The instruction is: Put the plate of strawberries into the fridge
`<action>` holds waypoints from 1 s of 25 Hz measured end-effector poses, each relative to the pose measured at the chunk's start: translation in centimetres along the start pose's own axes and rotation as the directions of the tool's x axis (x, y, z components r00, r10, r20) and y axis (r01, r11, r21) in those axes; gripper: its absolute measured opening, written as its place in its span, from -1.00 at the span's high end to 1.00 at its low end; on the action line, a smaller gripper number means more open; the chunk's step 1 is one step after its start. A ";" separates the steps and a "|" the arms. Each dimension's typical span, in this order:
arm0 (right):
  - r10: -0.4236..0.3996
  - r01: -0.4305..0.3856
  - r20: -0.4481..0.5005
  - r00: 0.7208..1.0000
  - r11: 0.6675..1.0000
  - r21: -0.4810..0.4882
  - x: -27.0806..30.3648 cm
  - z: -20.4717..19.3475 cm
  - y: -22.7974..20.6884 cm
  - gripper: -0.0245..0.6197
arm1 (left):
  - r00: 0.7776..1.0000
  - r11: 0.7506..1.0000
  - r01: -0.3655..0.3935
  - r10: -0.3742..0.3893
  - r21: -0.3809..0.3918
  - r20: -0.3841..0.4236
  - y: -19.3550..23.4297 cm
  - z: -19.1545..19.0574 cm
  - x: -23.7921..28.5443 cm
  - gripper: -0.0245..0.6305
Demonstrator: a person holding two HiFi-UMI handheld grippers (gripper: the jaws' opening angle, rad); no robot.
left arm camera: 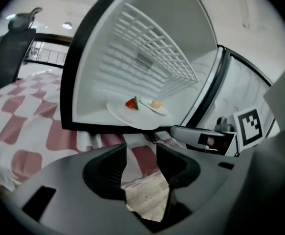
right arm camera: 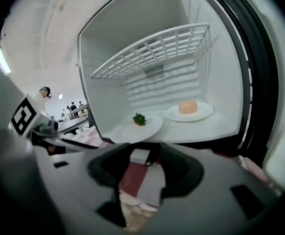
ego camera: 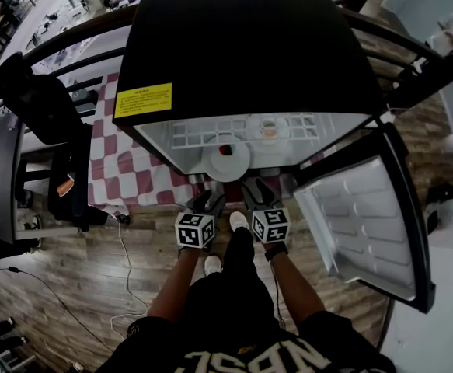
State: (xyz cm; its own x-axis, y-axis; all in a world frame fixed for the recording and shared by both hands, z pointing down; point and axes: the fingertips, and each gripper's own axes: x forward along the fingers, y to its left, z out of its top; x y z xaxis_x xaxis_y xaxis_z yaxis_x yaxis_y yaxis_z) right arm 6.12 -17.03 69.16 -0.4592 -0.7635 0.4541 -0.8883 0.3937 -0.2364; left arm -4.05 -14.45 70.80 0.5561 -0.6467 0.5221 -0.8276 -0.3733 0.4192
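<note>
A white plate with one red strawberry rests on the floor of the open black fridge, its rim poking slightly past the front edge. In the left gripper view the plate and strawberry lie ahead of my left gripper, which is open and empty. The right gripper view shows the same plate beyond my right gripper, also open and empty. In the head view the left gripper and right gripper hover just in front of the fridge, apart from the plate.
A second plate with a pale orange item sits deeper inside on the right. A white wire shelf spans above both plates. The fridge door stands open to the right. A red-checked cloth covers the table; a black chair stands left.
</note>
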 end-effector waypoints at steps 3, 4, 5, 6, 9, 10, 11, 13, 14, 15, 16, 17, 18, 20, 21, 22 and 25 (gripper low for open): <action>0.006 -0.006 -0.008 1.000 0.999 -0.034 0.3 -0.5 0.6 0.33 | 0.998 0.991 -0.054 0.049 0.120 0.046 -0.3 0.6 0.1 0.43; 0.003 -0.004 -0.006 1.000 0.999 -0.050 0.4 -0.5 0.7 0.41 | 0.996 0.989 -0.071 0.063 0.127 0.063 -0.3 0.8 0.1 0.53; 0.000 -0.001 -0.004 1.000 0.998 -0.065 0.4 -0.4 0.8 0.49 | 0.994 0.988 -0.085 0.076 0.128 0.076 -0.2 0.9 0.2 0.61; -0.002 0.001 -0.004 1.000 0.997 -0.076 0.5 -0.4 0.8 0.54 | 0.993 0.987 -0.096 0.085 0.127 0.086 -0.2 1.1 0.3 0.65; -0.003 0.003 -0.006 1.000 0.996 -0.087 1.0 -0.3 0.8 0.68 | 0.988 0.985 -0.120 0.106 0.128 0.110 -0.4 1.6 0.8 0.76; -0.002 0.001 -0.007 1.000 0.996 -0.086 1.1 -0.4 0.8 0.71 | 0.987 0.984 -0.127 0.113 0.126 0.116 -0.4 1.8 1.0 0.82; 0.002 -0.003 -0.009 1.000 0.996 -0.086 1.3 -0.4 0.8 0.74 | 0.986 0.983 -0.133 0.119 0.123 0.119 -0.4 1.9 1.2 0.84; 0.013 -0.015 -0.014 1.000 0.996 -0.094 1.7 -0.4 1.0 0.77 | 0.985 0.983 -0.141 0.127 0.117 0.120 -0.3 2.1 1.6 0.86; 0.021 -0.022 -0.017 1.000 0.995 -0.099 1.9 -0.4 1.1 0.78 | 0.984 0.983 -0.144 0.130 0.116 0.119 -0.2 2.1 1.8 0.86; 0.027 -0.029 -0.020 0.999 0.994 -0.103 2.1 -0.4 1.2 0.79 | 0.984 0.983 -0.146 0.133 0.115 0.116 -0.2 2.2 1.9 0.86; 0.032 -0.034 -0.023 0.999 0.994 -0.104 2.2 -0.4 1.4 0.79 | 0.984 0.982 -0.149 0.136 0.113 0.114 -0.1 2.2 2.0 0.86; 0.035 -0.037 -0.024 0.999 0.994 -0.104 2.4 -0.3 1.5 0.79 | 0.984 0.982 -0.151 0.138 0.112 0.112 -0.1 2.3 2.1 0.86; 0.038 -0.040 -0.024 0.999 0.994 -0.102 2.6 -0.3 1.5 0.80 | 0.984 0.982 -0.152 0.140 0.109 0.110 0.0 2.3 2.1 0.86; 0.044 -0.047 -0.024 0.999 0.994 -0.101 2.9 -0.1 1.7 0.80 | 0.984 0.982 -0.155 0.144 0.105 0.105 0.3 2.2 2.3 0.86; 0.047 -0.050 -0.025 0.999 0.994 -0.101 3.0 0.0 1.8 0.80 | 0.984 0.982 -0.157 0.147 0.105 0.102 0.5 2.2 2.3 0.86; 0.050 -0.053 -0.027 0.998 0.993 -0.102 3.2 0.0 1.8 0.80 | 0.984 0.982 -0.158 0.148 0.104 0.102 0.6 2.3 2.4 0.86; 0.058 -0.061 -0.029 0.998 0.993 -0.100 3.7 0.1 1.7 0.81 | 0.983 0.983 -0.161 0.151 0.092 0.105 1.0 2.8 2.8 0.86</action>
State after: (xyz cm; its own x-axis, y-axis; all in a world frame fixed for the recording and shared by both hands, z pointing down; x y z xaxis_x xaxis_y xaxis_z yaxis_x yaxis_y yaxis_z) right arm 2.91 -19.20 70.34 -0.5101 -0.7238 0.4646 -0.8544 0.4888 -0.1764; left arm -3.54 -18.49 70.56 0.4134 -0.7620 0.4984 -0.9098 -0.3240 0.2594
